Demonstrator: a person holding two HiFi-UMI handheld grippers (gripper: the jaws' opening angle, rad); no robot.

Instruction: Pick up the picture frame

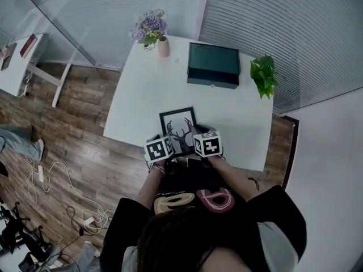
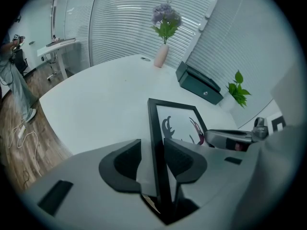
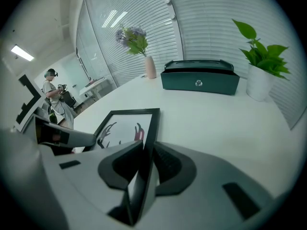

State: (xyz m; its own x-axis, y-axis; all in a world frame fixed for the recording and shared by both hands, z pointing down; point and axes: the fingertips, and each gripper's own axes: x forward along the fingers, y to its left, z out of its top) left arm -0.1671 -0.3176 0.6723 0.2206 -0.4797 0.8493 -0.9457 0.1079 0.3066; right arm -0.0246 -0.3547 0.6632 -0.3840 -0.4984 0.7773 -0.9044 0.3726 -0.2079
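A black picture frame (image 1: 178, 126) with a deer print lies on the white table (image 1: 142, 95), near its front edge. My left gripper (image 1: 161, 147) is at the frame's near left side. In the left gripper view, the frame's left rail (image 2: 157, 143) stands between the jaws of the gripper (image 2: 152, 153). The right pad (image 2: 180, 159) lies against the rail, while a gap shows at the left pad. My right gripper (image 1: 205, 143) holds the near right side. In the right gripper view, both pads of the gripper (image 3: 147, 155) press on the frame's right rail (image 3: 149, 133).
A dark green box (image 1: 213, 66) sits at the table's far side. A pink vase of purple flowers (image 1: 152, 32) stands at the far left corner and a potted plant (image 1: 263, 75) at the far right. Cables (image 1: 57, 180) lie on the wood floor to the left.
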